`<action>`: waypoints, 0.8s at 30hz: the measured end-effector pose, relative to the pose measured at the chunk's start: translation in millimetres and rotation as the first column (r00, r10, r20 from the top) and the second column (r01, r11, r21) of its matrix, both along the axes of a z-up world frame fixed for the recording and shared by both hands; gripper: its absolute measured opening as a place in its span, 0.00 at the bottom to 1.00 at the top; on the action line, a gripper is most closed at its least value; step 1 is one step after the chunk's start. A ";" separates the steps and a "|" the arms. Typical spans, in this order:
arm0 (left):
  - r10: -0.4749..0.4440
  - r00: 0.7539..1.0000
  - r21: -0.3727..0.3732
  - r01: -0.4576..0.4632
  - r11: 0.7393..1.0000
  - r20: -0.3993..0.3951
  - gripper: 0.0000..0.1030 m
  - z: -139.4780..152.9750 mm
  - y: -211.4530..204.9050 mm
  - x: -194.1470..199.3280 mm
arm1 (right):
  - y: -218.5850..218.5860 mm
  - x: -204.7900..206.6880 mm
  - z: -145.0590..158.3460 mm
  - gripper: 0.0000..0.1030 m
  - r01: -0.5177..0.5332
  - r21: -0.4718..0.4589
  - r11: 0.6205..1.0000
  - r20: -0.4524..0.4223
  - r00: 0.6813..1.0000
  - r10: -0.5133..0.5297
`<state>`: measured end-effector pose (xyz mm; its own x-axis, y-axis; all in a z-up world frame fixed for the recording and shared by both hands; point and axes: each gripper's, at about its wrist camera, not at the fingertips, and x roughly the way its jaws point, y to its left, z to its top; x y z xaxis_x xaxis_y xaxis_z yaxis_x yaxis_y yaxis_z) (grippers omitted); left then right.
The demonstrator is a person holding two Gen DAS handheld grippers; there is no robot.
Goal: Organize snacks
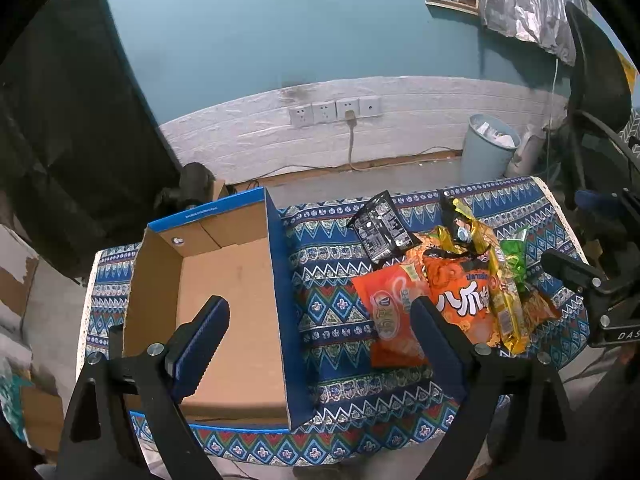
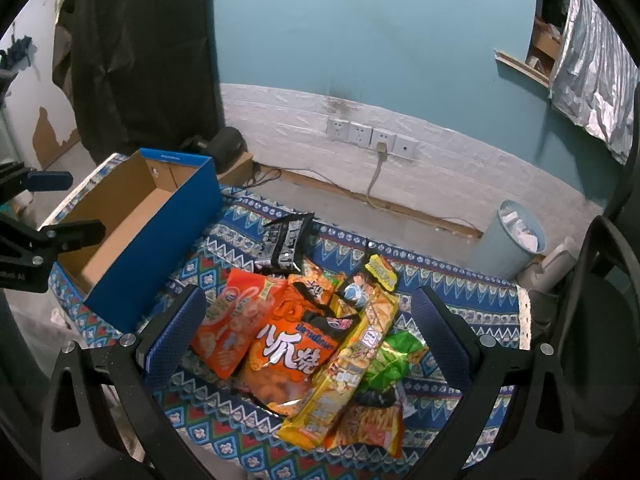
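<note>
Patterned desk (image 2: 460, 300), empty box (image 1: 224, 280) beside a snack pile (image 2: 304, 332). Both my fingers wide open, holding nothing. Overlapping slick bags: grabbing one could drag its neighbours off the edge.

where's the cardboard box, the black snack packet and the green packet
cardboard box (image 1: 232, 304), left wrist view, on its bare brown floor
black snack packet (image 2: 286, 242), right wrist view, on the middle of its printed face
green packet (image 2: 394, 356), right wrist view, on its crinkled green front
</note>
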<state>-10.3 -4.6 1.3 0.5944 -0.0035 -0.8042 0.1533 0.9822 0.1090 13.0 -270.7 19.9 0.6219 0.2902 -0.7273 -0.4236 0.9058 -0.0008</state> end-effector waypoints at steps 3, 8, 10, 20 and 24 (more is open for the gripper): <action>-0.003 1.000 -0.002 0.003 1.000 -0.001 0.90 0.0 -0.1 0.2 | -1.2 0.3 -0.5 0.97 0.003 0.001 1.000 -0.002 1.000 -0.003; -0.005 1.000 -0.002 0.005 1.000 0.001 0.90 0.4 -0.6 -1.8 | -1.6 -0.4 -1.1 0.97 0.004 0.001 1.000 -0.003 1.000 -0.004; -0.004 1.000 0.000 0.004 1.000 0.002 0.90 0.7 -0.9 -1.9 | -1.9 -0.5 -1.0 0.97 0.003 0.002 1.000 -0.002 1.000 -0.003; -0.009 1.000 0.002 0.009 1.000 0.002 0.90 2.3 -0.4 -4.1 | -0.9 -0.1 -1.1 0.97 0.002 0.002 1.000 -0.004 1.000 -0.002; -0.009 1.000 0.002 0.009 1.000 -0.001 0.90 1.7 -0.9 -3.2 | -0.5 -0.3 -2.3 0.97 0.000 -0.003 1.000 -0.006 1.000 0.000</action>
